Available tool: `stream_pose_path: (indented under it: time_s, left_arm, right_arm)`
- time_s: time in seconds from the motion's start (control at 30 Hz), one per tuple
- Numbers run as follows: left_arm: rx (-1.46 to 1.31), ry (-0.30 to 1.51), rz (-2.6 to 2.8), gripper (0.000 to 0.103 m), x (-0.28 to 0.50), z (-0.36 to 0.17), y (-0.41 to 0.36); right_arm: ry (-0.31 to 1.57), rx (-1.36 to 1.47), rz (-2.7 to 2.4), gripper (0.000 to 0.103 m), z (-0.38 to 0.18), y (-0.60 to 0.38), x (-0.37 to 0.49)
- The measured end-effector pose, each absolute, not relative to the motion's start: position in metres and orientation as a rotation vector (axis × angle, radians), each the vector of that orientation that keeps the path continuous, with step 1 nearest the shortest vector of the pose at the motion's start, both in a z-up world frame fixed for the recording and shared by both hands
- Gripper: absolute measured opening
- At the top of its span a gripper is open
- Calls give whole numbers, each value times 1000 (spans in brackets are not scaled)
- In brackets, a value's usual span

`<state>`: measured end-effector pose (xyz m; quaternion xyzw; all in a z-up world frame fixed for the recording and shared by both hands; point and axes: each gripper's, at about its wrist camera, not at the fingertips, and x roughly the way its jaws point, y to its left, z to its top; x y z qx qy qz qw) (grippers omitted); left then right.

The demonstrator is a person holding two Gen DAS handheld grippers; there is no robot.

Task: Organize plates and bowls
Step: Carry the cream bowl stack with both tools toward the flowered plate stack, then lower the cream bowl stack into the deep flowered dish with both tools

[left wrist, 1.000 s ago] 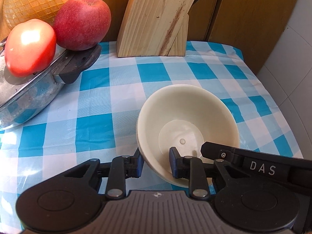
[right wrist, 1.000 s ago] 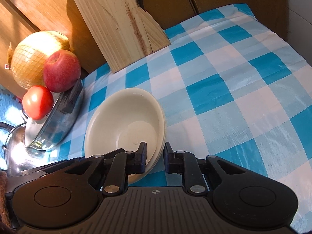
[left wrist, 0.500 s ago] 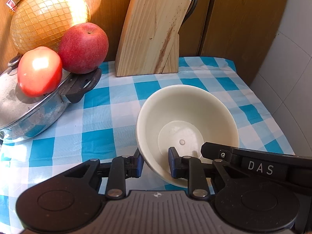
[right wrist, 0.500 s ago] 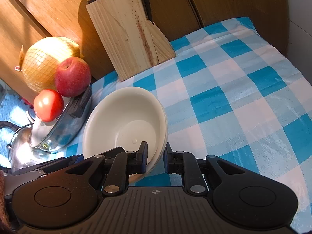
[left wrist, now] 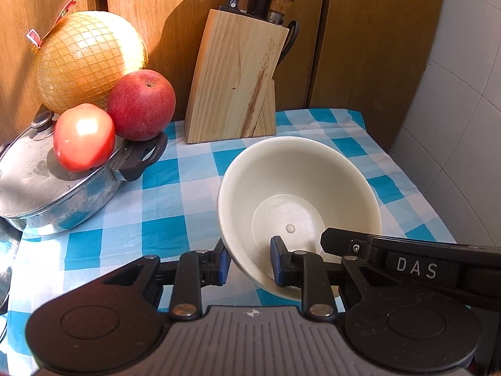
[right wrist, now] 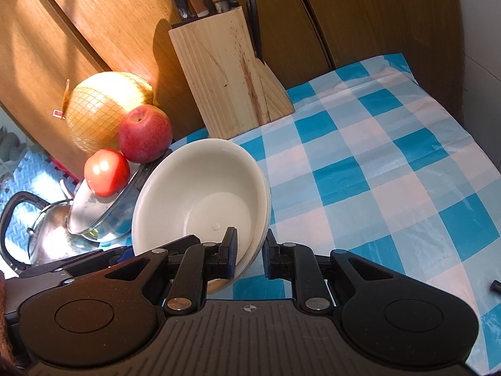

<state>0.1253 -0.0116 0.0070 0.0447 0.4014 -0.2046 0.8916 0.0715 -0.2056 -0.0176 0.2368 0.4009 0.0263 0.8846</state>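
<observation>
A cream bowl point(left wrist: 297, 188) hangs above the blue checked tablecloth point(left wrist: 175, 206), held on two sides. My left gripper point(left wrist: 249, 261) is shut on its near-left rim, one pad inside and one outside. My right gripper point(right wrist: 249, 247) is shut on the opposite rim of the same bowl point(right wrist: 200, 194), which in the right wrist view looks like stacked bowls with two or more rims nested. The right gripper's black body also shows at the lower right of the left wrist view point(left wrist: 407, 257).
A wooden knife block point(left wrist: 238, 78) stands at the back against wooden cabinet doors. At the left, a steel lidded pot point(left wrist: 53, 188) carries a tomato point(left wrist: 83, 136), an apple point(left wrist: 141, 105) and a netted pomelo point(left wrist: 89, 62). A kettle point(right wrist: 40, 228) sits further left. A white tiled wall point(left wrist: 463, 125) bounds the right.
Both grippers have lifted the bowl and tilted the view up: the cloth has dropped lower, and the knife block's knives and the whole pomelo have come into view.
</observation>
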Motion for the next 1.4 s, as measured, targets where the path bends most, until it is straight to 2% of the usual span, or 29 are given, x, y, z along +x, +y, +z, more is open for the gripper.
stream_pose_path:
  time_s: [0.73, 1.4]
  left_arm:
    - [98, 800, -441, 19, 100, 19, -5]
    - [107, 762, -464, 21, 37, 31, 11]
  right_arm:
    - [802, 460, 69, 23, -5, -202, 48]
    - [761, 441, 100, 24, 7, -189, -9]
